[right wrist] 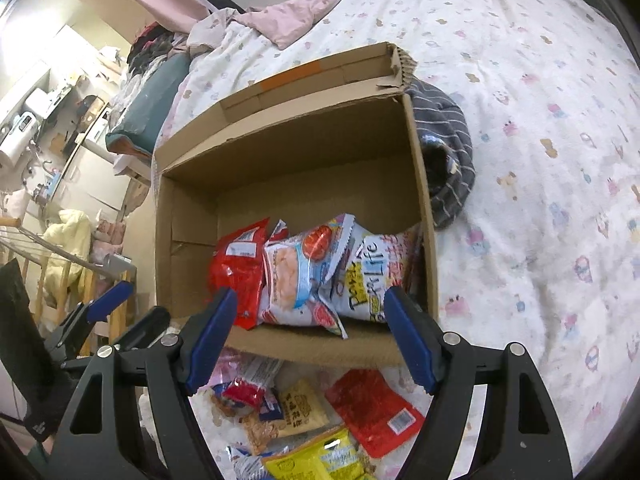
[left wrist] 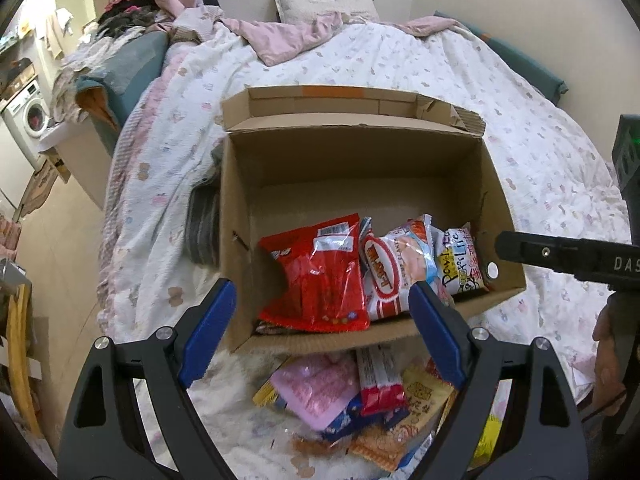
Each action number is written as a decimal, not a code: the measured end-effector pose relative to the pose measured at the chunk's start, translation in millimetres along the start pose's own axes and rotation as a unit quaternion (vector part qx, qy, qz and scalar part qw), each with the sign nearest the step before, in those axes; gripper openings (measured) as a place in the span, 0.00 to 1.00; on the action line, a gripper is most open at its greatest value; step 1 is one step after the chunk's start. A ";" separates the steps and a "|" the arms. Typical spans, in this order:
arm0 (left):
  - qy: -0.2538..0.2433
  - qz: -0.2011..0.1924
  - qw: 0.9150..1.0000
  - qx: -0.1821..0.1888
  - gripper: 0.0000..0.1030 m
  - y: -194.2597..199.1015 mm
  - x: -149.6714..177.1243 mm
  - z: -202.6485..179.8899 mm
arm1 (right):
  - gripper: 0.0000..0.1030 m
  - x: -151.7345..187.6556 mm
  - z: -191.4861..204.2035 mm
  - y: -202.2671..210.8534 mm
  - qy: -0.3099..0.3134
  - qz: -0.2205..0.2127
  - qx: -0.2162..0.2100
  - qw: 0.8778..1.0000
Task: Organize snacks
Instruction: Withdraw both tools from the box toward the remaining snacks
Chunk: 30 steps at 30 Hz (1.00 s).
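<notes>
An open cardboard box (left wrist: 236, 208) (right wrist: 420, 184) lies on the bed. At its near end stand a red bag (left wrist: 320, 276) (right wrist: 236, 268), a white and red shrimp-chip bag (left wrist: 392, 268) (right wrist: 296, 276) and a white "Power Life" bag (left wrist: 460, 260) (right wrist: 368, 268). Several loose snack packets (left wrist: 352, 400) (right wrist: 320, 420) are heaped on the blanket in front of the box. My left gripper (left wrist: 322, 286) hangs open over the box's near edge, holding nothing. My right gripper (right wrist: 311, 293) is also open and empty, above the near wall. One of its black fingers (left wrist: 560, 254) reaches in from the right.
A dark striped garment (right wrist: 448, 152) (left wrist: 204, 216) lies against the box's side. The patterned white blanket (right wrist: 540, 160) covers the bed, with a pink duvet (left wrist: 288, 36) and pillow (left wrist: 324, 2) at its head. A washing machine (left wrist: 30, 116) and a drying rack (right wrist: 60, 264) stand at the left.
</notes>
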State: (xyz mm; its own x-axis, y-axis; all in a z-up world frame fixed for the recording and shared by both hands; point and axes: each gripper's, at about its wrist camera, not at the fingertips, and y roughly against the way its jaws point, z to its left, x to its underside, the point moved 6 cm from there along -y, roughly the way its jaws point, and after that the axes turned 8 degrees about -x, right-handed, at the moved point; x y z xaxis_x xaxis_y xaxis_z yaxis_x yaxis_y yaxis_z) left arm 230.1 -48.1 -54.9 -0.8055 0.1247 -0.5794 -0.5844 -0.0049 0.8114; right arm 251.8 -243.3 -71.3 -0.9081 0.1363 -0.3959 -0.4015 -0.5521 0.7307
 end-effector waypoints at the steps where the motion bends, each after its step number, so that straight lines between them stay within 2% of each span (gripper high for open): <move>1: 0.002 0.000 1.000 -0.005 0.83 2.7 3.5 3.2 | 0.76 3.7 -0.1 3.6 0.000 -0.001 0.000 1.000; 7: 0.030 0.019 0.999 -0.025 0.83 9.3 27.9 26.9 | 0.76 26.1 2.0 21.7 0.011 -0.002 0.003 1.000; 13: 0.076 0.057 0.995 -0.026 0.83 6.2 56.5 51.3 | 0.76 46.2 1.5 31.6 0.029 0.004 0.014 0.999; 16: 0.103 0.092 0.990 -0.023 0.83 -2.1 74.4 60.6 | 0.76 55.6 -5.6 31.9 0.015 0.013 0.012 1.000; 20: 0.144 0.159 0.977 -0.012 0.83 -18.4 111.0 68.7 | 0.76 66.6 -10.8 35.9 0.013 0.015 0.019 1.000; 24: 0.125 0.213 0.969 0.009 0.83 -33.3 137.1 50.2 | 0.76 76.5 -20.3 36.0 0.002 0.021 0.025 0.999; 30: 0.082 0.242 0.966 0.030 0.83 -51.6 144.3 21.7 | 0.76 83.5 -26.4 33.9 -0.001 0.032 0.029 0.999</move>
State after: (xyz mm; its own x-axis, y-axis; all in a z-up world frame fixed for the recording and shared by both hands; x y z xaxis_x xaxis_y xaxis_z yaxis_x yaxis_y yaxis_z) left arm 146.1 -8.3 -178.7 -0.9906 -0.0361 -0.1321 -0.1333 0.0337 0.9905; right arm 165.5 -272.3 -94.2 -0.9326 0.1037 -0.3456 -0.3481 -0.5107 0.7862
